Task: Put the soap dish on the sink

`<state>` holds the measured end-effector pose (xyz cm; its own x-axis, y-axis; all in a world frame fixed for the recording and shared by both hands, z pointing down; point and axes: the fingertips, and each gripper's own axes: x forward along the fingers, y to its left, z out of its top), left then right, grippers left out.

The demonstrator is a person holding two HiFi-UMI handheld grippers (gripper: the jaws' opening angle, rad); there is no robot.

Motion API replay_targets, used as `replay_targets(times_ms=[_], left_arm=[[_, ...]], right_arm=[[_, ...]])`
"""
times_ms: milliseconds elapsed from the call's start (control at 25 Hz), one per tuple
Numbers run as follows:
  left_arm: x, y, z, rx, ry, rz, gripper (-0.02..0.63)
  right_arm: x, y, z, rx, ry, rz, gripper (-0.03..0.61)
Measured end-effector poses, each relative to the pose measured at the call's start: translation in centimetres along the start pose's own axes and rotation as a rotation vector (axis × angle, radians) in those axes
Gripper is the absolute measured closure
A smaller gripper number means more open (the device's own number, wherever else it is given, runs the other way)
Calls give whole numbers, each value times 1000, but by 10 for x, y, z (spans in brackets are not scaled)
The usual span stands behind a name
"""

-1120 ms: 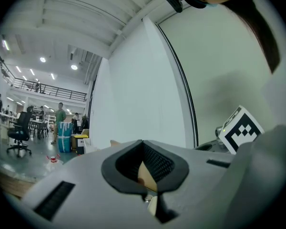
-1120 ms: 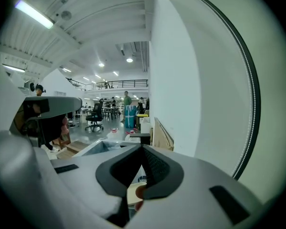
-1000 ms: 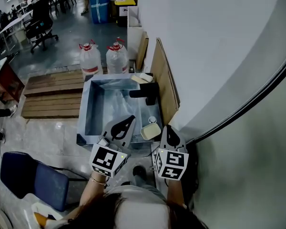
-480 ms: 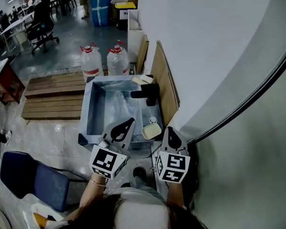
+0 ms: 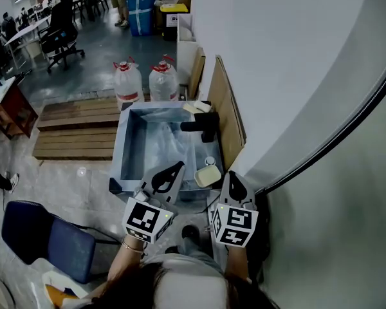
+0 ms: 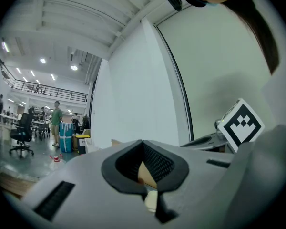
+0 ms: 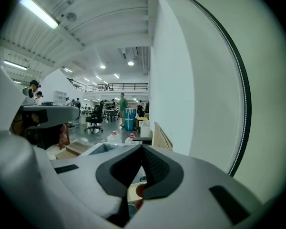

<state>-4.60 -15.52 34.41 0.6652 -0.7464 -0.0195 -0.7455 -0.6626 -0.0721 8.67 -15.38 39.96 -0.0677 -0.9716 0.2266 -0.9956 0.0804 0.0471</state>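
Soap dish (image 5: 208, 175) sits on the sink's (image 5: 120, 148) right rim, and it looks like light, stiff, slick plastic, so I'd pinch a long edge; left gripper (image 5: 175, 167) and right gripper (image 5: 231, 176) both have their fingers pressed together on nothing.

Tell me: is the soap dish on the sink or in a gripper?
On the sink. The soap dish lies at the right edge of the sink; left gripper and right gripper are shut, empty.

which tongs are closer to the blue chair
Left. The left tongs sit up and right of the blue chair; the right tongs are farther right, beyond them.
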Motion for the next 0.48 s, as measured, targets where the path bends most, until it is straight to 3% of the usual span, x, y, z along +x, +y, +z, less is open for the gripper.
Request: replay_targets(times_ms=[480], left_arm=[[6,-7,-3,10,7,0,611]], right_arm=[[3,-8,-7,-10,12,7,552]])
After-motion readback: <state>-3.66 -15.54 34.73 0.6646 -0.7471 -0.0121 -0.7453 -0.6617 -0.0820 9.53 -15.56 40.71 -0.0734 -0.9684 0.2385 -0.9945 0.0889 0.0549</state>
